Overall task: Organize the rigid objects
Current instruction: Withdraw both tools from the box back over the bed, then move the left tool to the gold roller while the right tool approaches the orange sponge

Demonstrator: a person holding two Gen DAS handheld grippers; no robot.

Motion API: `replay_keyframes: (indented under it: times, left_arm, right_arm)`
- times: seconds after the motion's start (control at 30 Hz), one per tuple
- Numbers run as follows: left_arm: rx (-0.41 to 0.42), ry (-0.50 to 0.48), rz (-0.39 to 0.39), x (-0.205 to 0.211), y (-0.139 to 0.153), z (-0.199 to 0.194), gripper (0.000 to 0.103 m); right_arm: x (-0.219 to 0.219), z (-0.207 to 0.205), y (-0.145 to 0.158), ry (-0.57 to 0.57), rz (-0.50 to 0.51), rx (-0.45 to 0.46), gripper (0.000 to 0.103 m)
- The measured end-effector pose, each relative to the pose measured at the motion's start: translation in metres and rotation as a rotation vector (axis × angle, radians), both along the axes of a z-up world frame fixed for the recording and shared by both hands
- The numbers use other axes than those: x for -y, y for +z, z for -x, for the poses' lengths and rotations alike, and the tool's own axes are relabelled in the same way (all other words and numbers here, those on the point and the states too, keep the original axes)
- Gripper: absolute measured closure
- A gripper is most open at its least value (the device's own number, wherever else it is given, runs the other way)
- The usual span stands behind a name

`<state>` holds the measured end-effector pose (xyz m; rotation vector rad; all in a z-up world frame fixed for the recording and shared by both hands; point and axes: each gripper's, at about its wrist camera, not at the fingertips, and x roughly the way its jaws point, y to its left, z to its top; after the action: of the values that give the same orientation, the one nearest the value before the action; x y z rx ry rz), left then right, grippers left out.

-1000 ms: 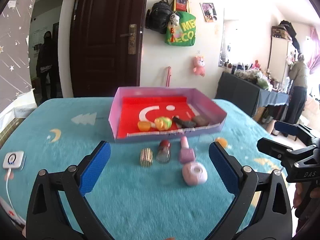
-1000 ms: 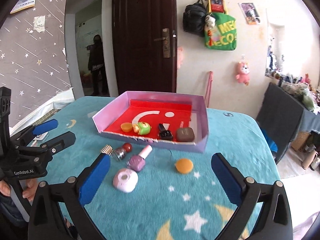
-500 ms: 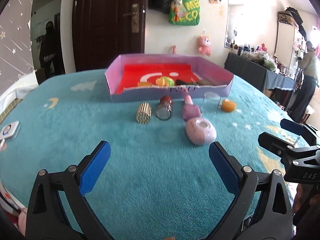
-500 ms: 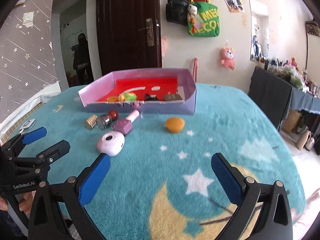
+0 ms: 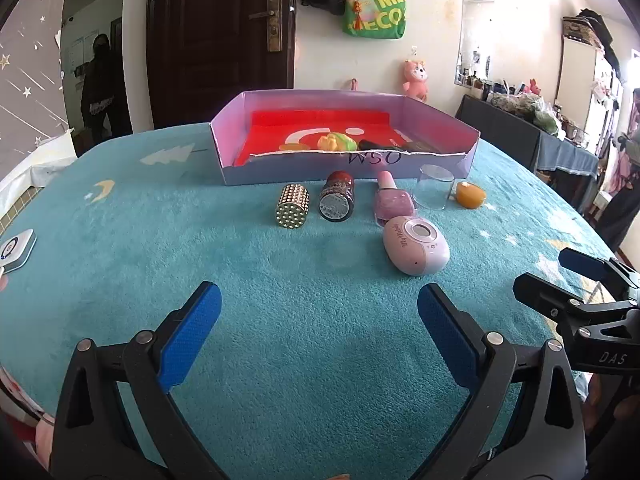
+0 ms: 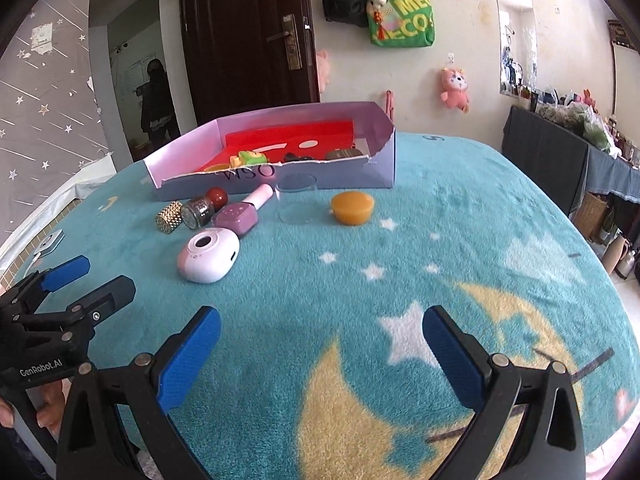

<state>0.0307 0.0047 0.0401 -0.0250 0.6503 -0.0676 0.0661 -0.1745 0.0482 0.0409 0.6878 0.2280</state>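
A lilac box (image 5: 432,166) with a red floor stands far across the teal blanket; it also shows in the right wrist view (image 6: 384,160) and holds several small items. In front of it lie a gold studded cylinder (image 5: 292,211), a small jar with a red cap (image 5: 337,197), a pink nail polish bottle (image 5: 391,200), a clear cup (image 5: 433,187), an orange puck (image 5: 471,195) and a pink oval device (image 5: 415,245). My left gripper (image 5: 319,338) is open and empty, well short of them. My right gripper (image 6: 320,354) is open and empty over the blanket.
A white and grey gadget (image 5: 16,249) lies at the blanket's left edge. A dark door (image 5: 224,40), hung bags (image 5: 374,4) and a dark side table (image 5: 520,140) stand behind. A person (image 5: 98,84) stands in the doorway.
Both grippers have drawn back and down toward the near side of the blanket, so the box and loose items look farther away. Nothing was grasped.
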Motion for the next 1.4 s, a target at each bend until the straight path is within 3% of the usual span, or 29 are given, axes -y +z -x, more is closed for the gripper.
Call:
replay_keyframes:
  times: [0.43,0.77,1.07,1.33,1.4]
  left_arm:
    - [-0.022,0.011,-0.002,-0.008,0.01,-0.025,0.003]
    - [-0.092,0.04,-0.011,-0.029,0.019,-0.073,0.003]
    - [-0.201,0.024,-0.016,-0.039,0.006,-0.106,0.003]
    - [-0.242,0.015,-0.057,-0.04,-0.001,-0.121,0.004]
    - [-0.241,0.006,-0.055,-0.04,-0.001,-0.122,0.004]
  right_arm:
    - [0.0,-0.017,0.006,-0.004,0.019,-0.02,0.0]
    - [0.01,-0.074,0.016,-0.047,0.028,-0.091,0.0]
    - [0.022,-0.119,0.002,-0.072,0.05,-0.209,0.0]
    - [0.018,-0.139,-0.006,-0.038,0.084,-0.241,0.0]
    - [0.018,-0.142,-0.007,-0.034,0.083,-0.243,0.005]
